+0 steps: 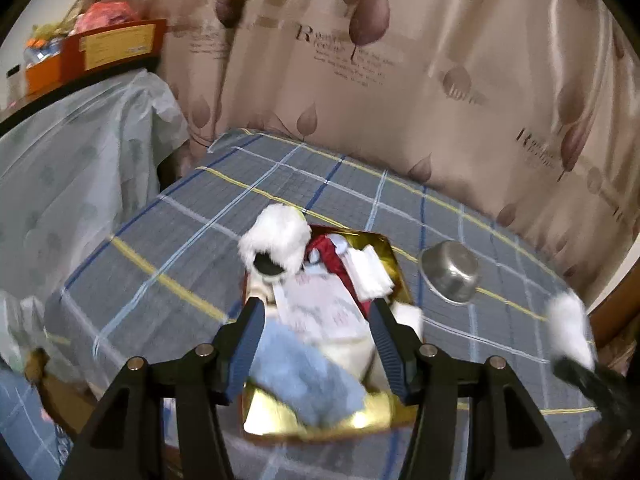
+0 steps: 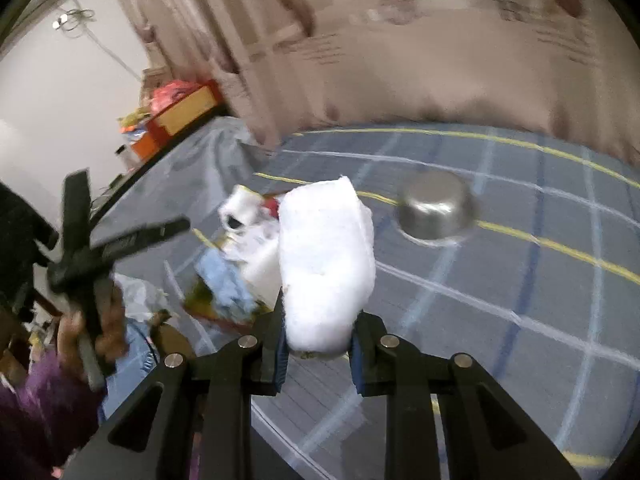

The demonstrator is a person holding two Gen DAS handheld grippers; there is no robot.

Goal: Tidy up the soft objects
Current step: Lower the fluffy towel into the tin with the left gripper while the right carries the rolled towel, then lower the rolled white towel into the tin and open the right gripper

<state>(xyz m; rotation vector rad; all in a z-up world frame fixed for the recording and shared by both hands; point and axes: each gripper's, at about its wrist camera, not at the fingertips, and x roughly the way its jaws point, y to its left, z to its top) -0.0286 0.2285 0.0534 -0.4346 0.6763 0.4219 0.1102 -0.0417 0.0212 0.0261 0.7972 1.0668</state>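
A gold tray [image 1: 384,248] lies on the plaid bed and holds a white plush toy [image 1: 276,236], a red cloth [image 1: 332,256], a white printed cloth [image 1: 324,308] and a light blue fluffy cloth [image 1: 304,376]. My left gripper [image 1: 316,320] is open just above the pile, fingers either side of it. My right gripper [image 2: 318,344] is shut on a white fluffy soft object [image 2: 324,264], held above the bed right of the tray [image 2: 200,300]. That object also shows in the left wrist view [image 1: 568,328].
An upturned steel bowl [image 1: 450,272] lies on the plaid bed [image 1: 200,220], right of the tray; it also shows in the right wrist view [image 2: 436,210]. A leaf-print curtain [image 1: 400,80] hangs behind. A plastic-covered shelf with an orange box [image 1: 96,52] stands at left.
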